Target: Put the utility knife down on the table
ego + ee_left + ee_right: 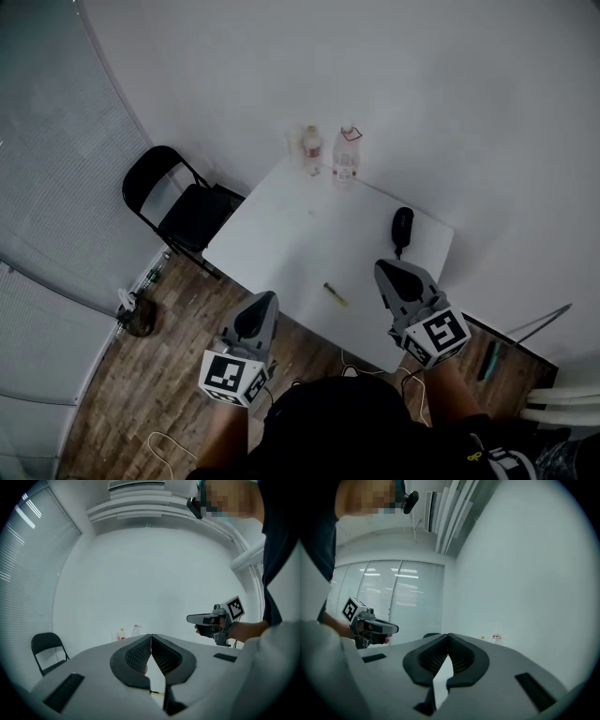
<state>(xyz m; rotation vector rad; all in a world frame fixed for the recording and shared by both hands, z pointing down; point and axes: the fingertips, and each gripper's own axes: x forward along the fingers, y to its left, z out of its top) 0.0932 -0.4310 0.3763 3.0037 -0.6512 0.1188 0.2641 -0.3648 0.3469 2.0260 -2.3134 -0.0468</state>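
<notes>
Both claws are closed on nothing. The left gripper point(263, 302) hangs at 7 o'clock of the table point(281, 234) and the right gripper point(384, 272) at 4 o'clock, both by its near edge. The knife point(335, 294) lies flat on the table between them, touching neither, so the set-down looks done. The best course is to hold both claws high and clear of it. At 12 o'clock the bottles point(345, 159) carry labels too small to read.

No legible text, labels or numbers anywhere.
</notes>
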